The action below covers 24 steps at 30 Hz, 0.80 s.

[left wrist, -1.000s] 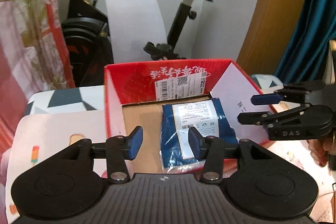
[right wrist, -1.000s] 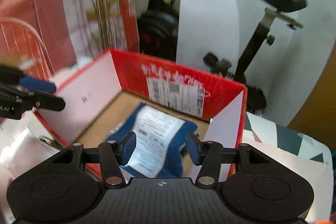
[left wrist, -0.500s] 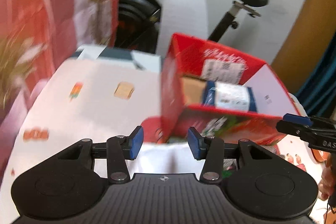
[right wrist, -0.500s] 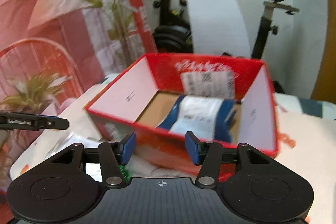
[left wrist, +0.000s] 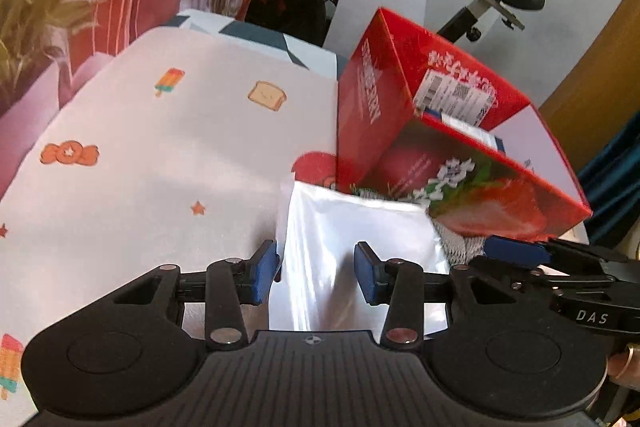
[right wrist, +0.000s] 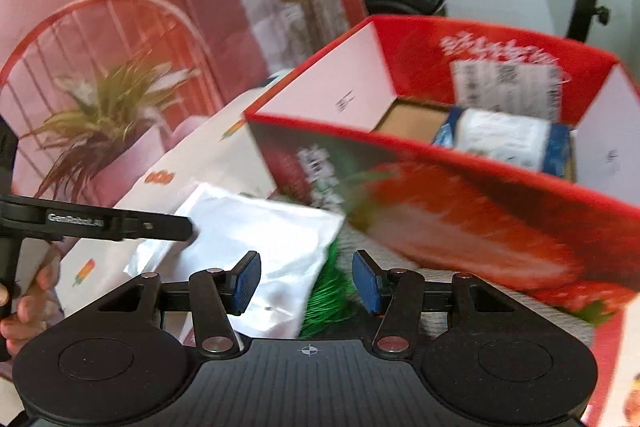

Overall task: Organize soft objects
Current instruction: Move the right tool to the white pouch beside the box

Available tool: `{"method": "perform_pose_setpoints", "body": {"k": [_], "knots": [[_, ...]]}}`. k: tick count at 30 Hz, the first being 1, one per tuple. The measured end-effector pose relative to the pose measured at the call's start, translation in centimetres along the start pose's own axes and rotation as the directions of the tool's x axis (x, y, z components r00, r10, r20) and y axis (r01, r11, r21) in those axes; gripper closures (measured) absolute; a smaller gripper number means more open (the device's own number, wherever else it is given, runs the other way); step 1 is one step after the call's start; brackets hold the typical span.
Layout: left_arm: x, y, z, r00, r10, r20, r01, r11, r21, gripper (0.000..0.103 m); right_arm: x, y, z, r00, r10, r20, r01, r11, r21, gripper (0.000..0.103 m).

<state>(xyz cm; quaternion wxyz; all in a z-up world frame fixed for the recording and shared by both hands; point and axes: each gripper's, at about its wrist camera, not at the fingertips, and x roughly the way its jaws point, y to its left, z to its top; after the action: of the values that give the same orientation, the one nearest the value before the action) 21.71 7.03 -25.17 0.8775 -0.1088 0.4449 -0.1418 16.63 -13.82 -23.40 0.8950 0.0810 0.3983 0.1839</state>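
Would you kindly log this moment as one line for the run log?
left claw: open, closing, over white bag | right claw: open, empty | blue packet: in red box

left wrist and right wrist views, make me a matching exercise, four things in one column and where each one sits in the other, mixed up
Things:
1. blue packet
2. white plastic bag
3. shipping label
4. toast print

Places:
A. on the white tablecloth, left of the box
B. inside the red box, on its cardboard floor
C. stuck to the box's inner back wall
D. on the table in front of the box, below both grippers

Pairs: 1-B, 2-D, 3-C, 4-A
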Motion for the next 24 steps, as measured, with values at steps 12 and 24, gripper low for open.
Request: {"method": "perform_pose_setpoints", "body": {"k": [12, 24], "knots": [[1.6, -0.6, -1.8, 0.997, -0.077, -0.017, 0.077, 0.997, 0.002, 0.059, 3.4, 0.7, -0.9, 0.995, 0.049, -0.092, -0.046, 0.999, 0.024, 0.054], [2.3, -0.2, -2.1, 0.995, -0.099, -0.026, 0.098, 0.995, -0.028, 0.059, 5.1, -1.6, -1.4, 0.988, 0.118, -0.096, -0.103, 0.983, 0.153, 0.049]]}}
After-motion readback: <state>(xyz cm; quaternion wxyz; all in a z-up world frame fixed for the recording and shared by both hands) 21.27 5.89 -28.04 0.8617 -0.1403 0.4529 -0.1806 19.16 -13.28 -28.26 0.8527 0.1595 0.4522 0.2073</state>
